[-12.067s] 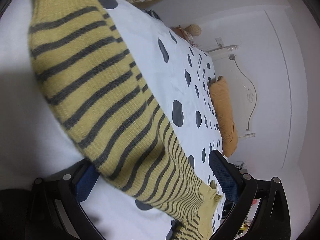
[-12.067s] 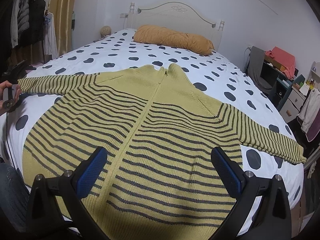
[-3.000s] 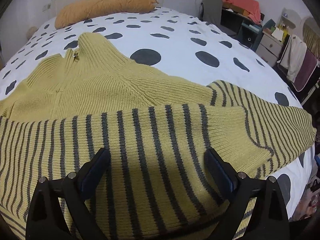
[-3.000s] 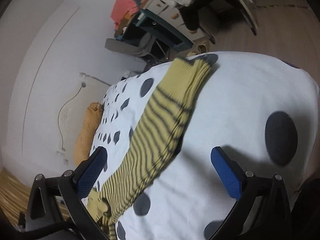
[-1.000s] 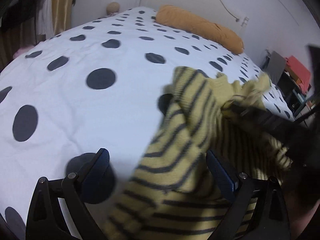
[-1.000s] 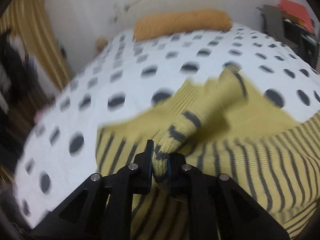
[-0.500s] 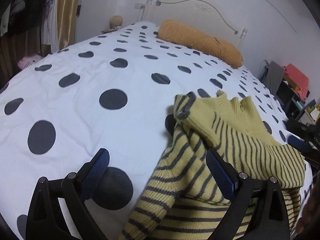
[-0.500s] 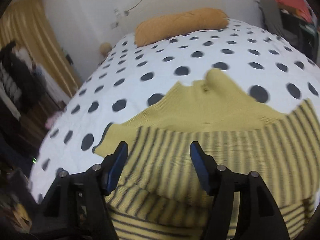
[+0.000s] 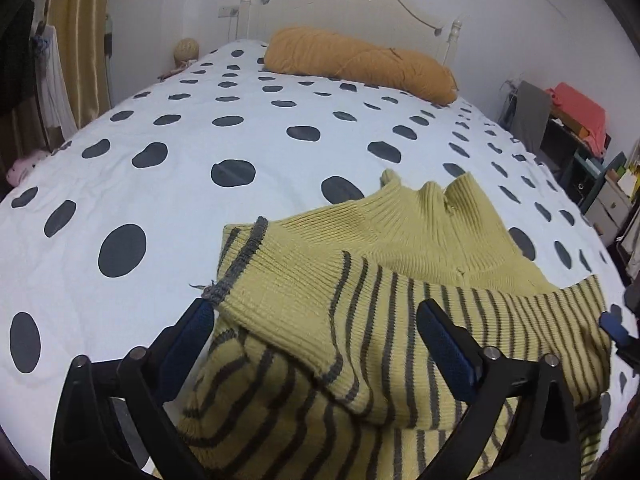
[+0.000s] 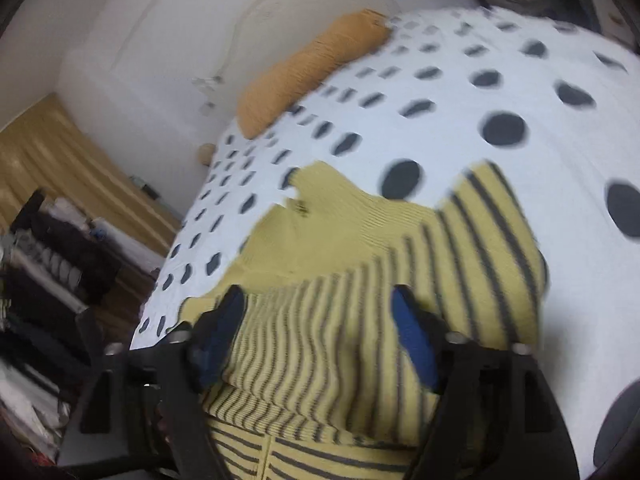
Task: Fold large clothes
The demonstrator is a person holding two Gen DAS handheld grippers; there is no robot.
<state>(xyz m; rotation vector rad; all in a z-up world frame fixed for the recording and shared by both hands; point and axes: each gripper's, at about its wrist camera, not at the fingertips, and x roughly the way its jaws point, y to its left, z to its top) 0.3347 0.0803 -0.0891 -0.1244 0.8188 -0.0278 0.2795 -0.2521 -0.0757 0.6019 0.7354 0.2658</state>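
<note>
A yellow knit sweater with grey stripes (image 9: 400, 300) lies on the polka-dot bed, both sleeves folded across its chest; its collar (image 9: 432, 200) points toward the headboard. It also shows, blurred, in the right wrist view (image 10: 360, 280). My left gripper (image 9: 316, 332) is open and empty just above the folded left sleeve cuff (image 9: 240, 256). My right gripper (image 10: 316, 320) is open and empty above the striped sleeves. A blue pad of the right gripper shows at the left wrist view's right edge (image 9: 614, 326).
The white bedspread with dark dots (image 9: 180, 140) stretches toward an orange pillow (image 9: 360, 64) and white headboard (image 9: 348, 0). A shelf with clothes (image 9: 576, 120) stands right of the bed. Yellow curtains and hanging clothes (image 9: 60, 60) are on the left.
My right gripper opened and let go of the sleeve it carried across the sweater, then pulled back and tilted. My left gripper moved closer over the folded sleeve.
</note>
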